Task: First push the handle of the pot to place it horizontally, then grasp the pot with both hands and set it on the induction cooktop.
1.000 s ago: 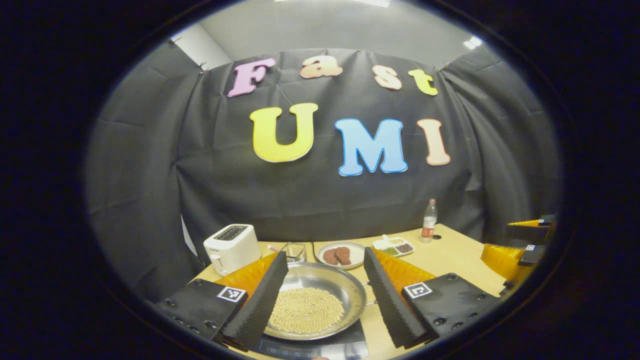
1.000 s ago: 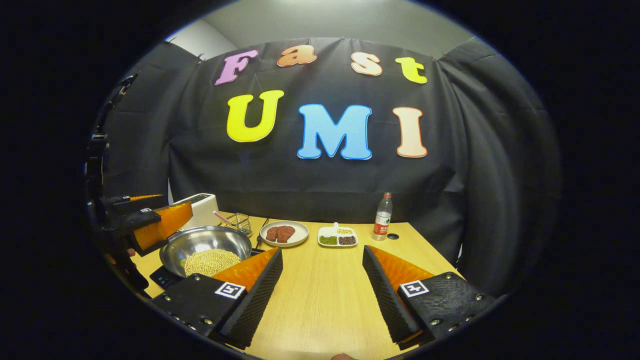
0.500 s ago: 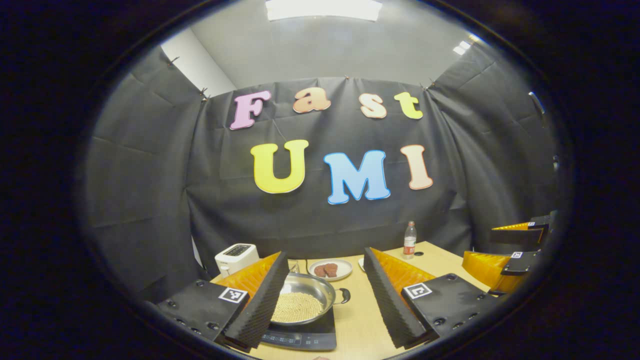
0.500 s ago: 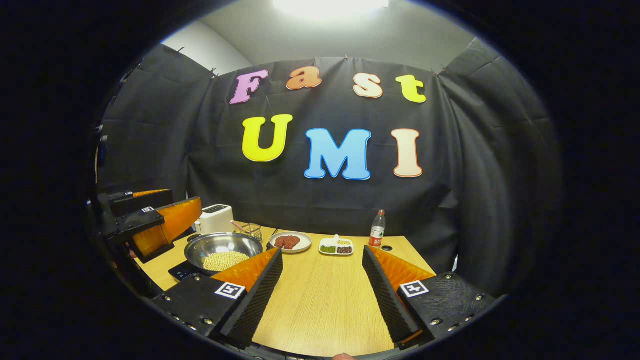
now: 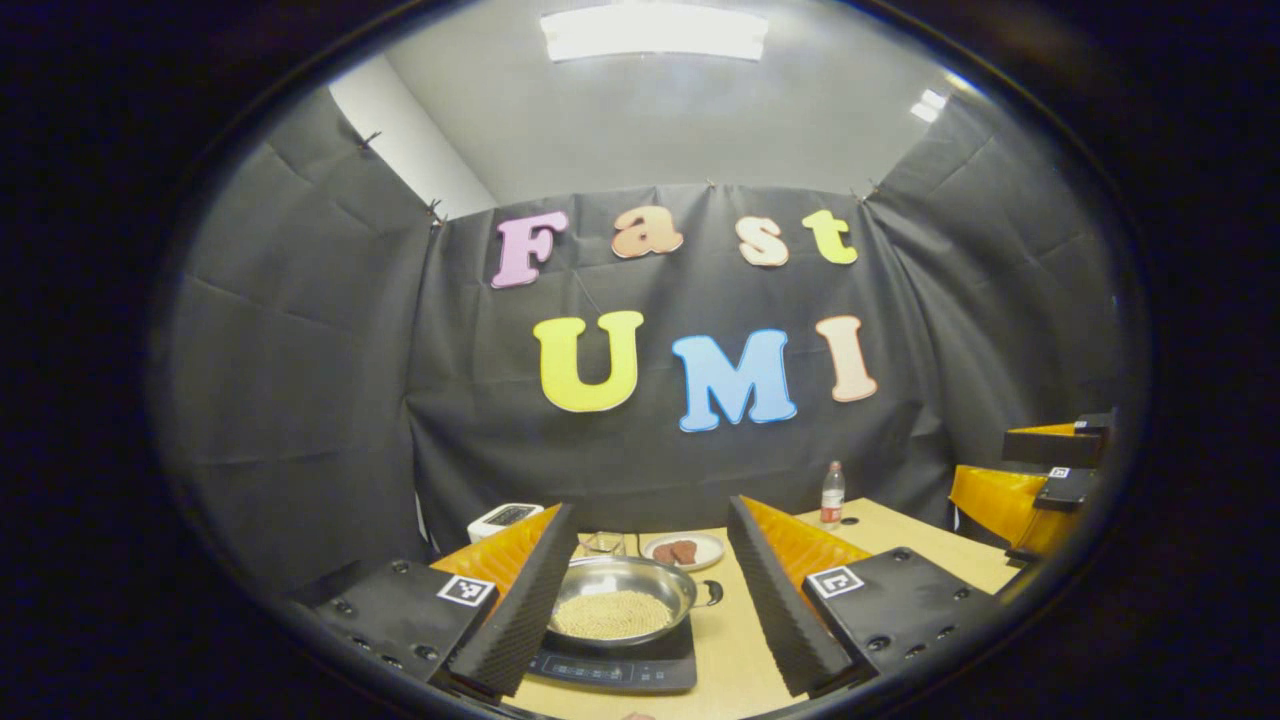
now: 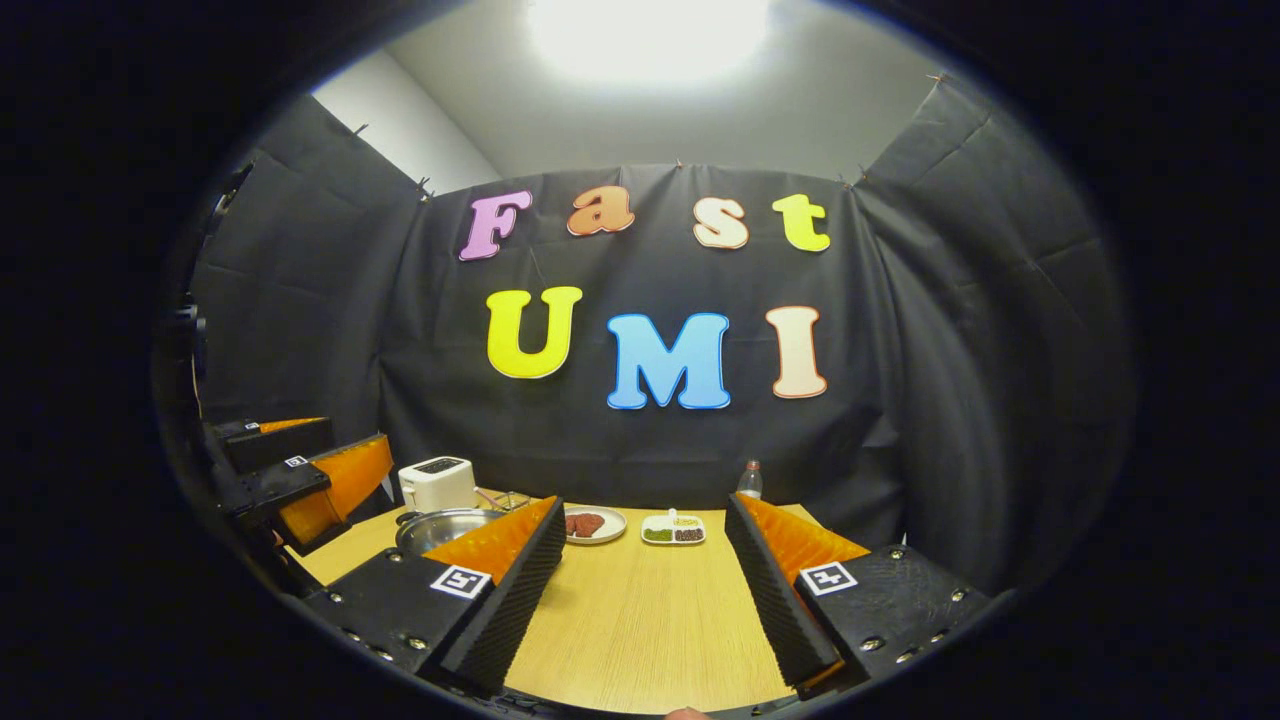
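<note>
One pot (image 5: pixel 622 600) sits on one induction cooktop (image 5: pixel 615 669), two grippers apart.

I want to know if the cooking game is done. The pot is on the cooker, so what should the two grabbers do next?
Probably just rest. The pot of beans sits level on the induction cooktop, and the left gripper and right gripper are both open, empty and clear of the pot. Nothing looks left to do.
</note>
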